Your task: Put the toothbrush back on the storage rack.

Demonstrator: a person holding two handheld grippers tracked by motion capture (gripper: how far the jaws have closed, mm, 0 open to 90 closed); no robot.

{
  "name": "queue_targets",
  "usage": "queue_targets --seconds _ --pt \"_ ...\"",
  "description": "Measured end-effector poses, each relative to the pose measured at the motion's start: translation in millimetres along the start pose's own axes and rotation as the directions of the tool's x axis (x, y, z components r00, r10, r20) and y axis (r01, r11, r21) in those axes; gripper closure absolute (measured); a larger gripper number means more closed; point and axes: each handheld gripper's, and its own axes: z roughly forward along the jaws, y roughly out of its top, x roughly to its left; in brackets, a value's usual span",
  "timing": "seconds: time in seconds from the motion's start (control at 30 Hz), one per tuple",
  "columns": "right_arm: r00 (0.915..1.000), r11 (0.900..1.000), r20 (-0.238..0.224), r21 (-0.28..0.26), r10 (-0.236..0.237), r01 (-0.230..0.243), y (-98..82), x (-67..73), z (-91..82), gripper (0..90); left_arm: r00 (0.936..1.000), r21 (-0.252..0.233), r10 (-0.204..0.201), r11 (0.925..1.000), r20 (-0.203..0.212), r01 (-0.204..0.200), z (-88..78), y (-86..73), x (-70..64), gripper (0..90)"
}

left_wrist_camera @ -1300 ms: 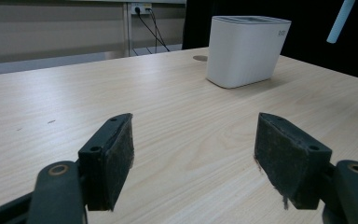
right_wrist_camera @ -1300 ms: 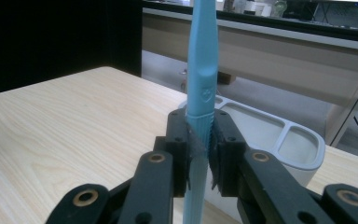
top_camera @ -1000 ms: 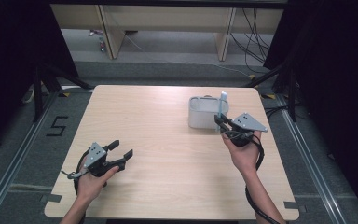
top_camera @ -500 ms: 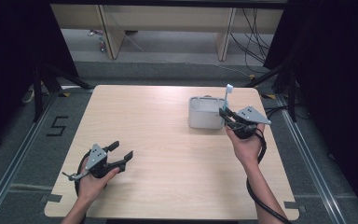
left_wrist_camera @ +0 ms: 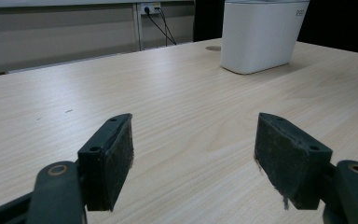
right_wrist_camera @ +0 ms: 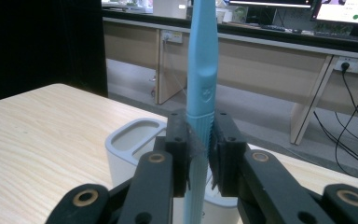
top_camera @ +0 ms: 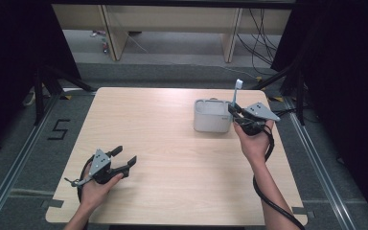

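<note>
Right claw [top_camera: 235,116] is clamping a light blue toothbrush [top_camera: 235,98] by the lower handle, pads pressing it from both sides in the right gripper view [right_wrist_camera: 200,154]. The toothbrush [right_wrist_camera: 200,70] is standing upright, bristle head on top, sticking up above the claw at the far right of the surface [top_camera: 172,158]. It is sitting just at the right edge of the white holder [top_camera: 212,116], over its right end; cannot tell from the high view whether the bottom tip is inside a compartment or just above the rim. In the right gripper view the holder [right_wrist_camera: 135,149] is showing directly behind and below the claw, with one rounded opening visible to the left of the handle. The holder is standing on the far right part of the surface, upright. Left claw [top_camera: 124,156] is resting at the near left of the surface, well apart from the holder, jaws wide with nothing between them. In the left gripper view [left_wrist_camera: 193,154] its pads are standing far apart just above bare wood, with the holder [left_wrist_camera: 262,35] far off at upper right.
</note>
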Motion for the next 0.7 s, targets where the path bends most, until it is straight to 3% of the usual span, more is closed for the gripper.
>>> queue_targets --seconds 0.3,0.47,0.53,0.57,0.6,0.7 --pt "0.9996 1.0 0.026 -0.019 -0.009 0.009 6.4 -7.9 8.1 79.3 0.9999 -0.004 0.011 0.9999 -0.01 -0.011 0.0 -0.1 -1.4 28.0" --pt "0.9991 1.0 0.035 -0.011 0.023 -0.023 7.3 -12.0 15.1 79.3 0.9999 -0.009 0.01 0.9999 -0.008 -0.01 -0.4 -0.3 -1.2 28.1" --pt "0.9992 1.0 0.04 -0.013 0.009 -0.009 7.5 -14.4 17.5 79.3 0.9999 -0.009 0.011 0.9999 -0.008 -0.011 -0.3 -0.3 -1.5 28.1" --pt "0.9982 0.999 0.047 -0.004 0.036 -0.036 7.5 -12.7 18.0 79.3 0.9999 -0.009 0.01 0.9999 -0.008 -0.011 -0.2 -0.3 -1.6 28.1" --pt "0.999 1.0 0.044 -0.011 0.009 -0.008 7.9 -15.1 20.0 79.2 0.9999 -0.007 0.011 0.9999 -0.008 -0.011 -0.2 -0.3 -1.7 28.1" --pt "0.9986 1.0 0.049 -0.007 0.017 -0.016 8.0 -16.3 23.7 79.2 0.9999 -0.007 0.01 0.9999 -0.008 -0.01 -0.1 -0.3 -1.7 28.2"
